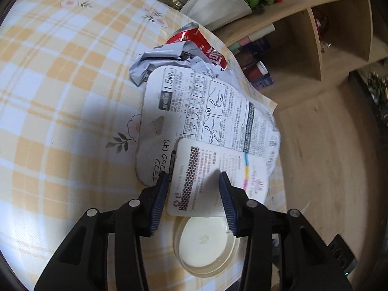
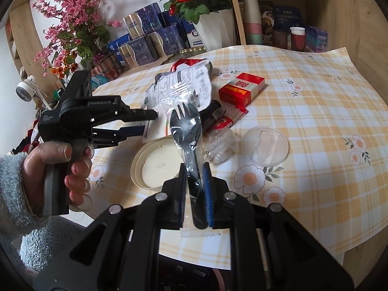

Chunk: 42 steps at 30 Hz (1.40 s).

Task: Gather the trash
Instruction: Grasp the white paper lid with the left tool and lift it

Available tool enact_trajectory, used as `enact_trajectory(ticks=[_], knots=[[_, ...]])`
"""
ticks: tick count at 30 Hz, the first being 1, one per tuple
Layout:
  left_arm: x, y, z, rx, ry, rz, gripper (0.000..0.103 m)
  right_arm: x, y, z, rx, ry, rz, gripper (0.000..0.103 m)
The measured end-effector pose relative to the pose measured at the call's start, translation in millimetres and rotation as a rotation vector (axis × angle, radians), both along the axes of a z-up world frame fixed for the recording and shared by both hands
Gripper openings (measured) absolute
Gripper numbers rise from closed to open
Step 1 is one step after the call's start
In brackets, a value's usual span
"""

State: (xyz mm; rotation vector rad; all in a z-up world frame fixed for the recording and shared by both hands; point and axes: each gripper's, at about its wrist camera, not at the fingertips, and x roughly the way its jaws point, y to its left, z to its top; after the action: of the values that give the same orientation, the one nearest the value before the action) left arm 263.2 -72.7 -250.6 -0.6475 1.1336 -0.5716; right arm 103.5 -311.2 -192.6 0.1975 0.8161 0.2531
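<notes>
On the yellow checked tablecloth [image 1: 60, 84] lies a trash pile: a large printed card [image 1: 194, 101], a crumpled grey wrapper [image 1: 157, 58], a crushed red can [image 1: 194, 36] and a cream round lid [image 1: 206, 245]. My left gripper [image 1: 194, 186] is shut on a small white printed card [image 1: 206, 165], which lies over the large card and the lid's rim. In the right wrist view the left gripper [image 2: 151, 121] comes in from the left, held by a hand [image 2: 48, 160]. My right gripper [image 2: 195, 167] is shut on a black plastic spork [image 2: 185, 126] in a clear wrapper, above the lid [image 2: 157, 165].
A red cigarette pack [image 2: 242, 87], crumpled clear plastic [image 2: 219, 145] and a clear dome lid [image 2: 265, 145] lie to the right of the pile. Boxes and a white flower pot [image 2: 213, 26] line the table's back. A wooden shelf [image 1: 339, 36] stands beyond the table edge.
</notes>
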Motion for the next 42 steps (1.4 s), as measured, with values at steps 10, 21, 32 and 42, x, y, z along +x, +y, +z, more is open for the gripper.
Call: enact_trajectory(ticks=[10, 21, 32, 42], knots=[[-12.0, -20.1, 21.6, 0.16, -0.128, -0.084, 0.011, -1.4, 0.9, 1.5, 0.004, 0.002, -0.002, 0.016], [-39.6, -1.9, 106.9, 0.156, -0.344, -0.097, 0.001, -14.1, 0.2, 24.7, 0.008, -0.042, -0.015, 0.016], [-91.0, 35.2, 144.8, 0.085, -0.34, -0.116, 0.001, -41.9, 7.3, 47.6, 0.007, -0.071, -0.004, 0.016], [-169.9, 43.5, 147.8, 0.095, -0.357, -0.268, 0.001, -81.5, 13.4, 59.0, -0.007, -0.086, -0.008, 0.016]])
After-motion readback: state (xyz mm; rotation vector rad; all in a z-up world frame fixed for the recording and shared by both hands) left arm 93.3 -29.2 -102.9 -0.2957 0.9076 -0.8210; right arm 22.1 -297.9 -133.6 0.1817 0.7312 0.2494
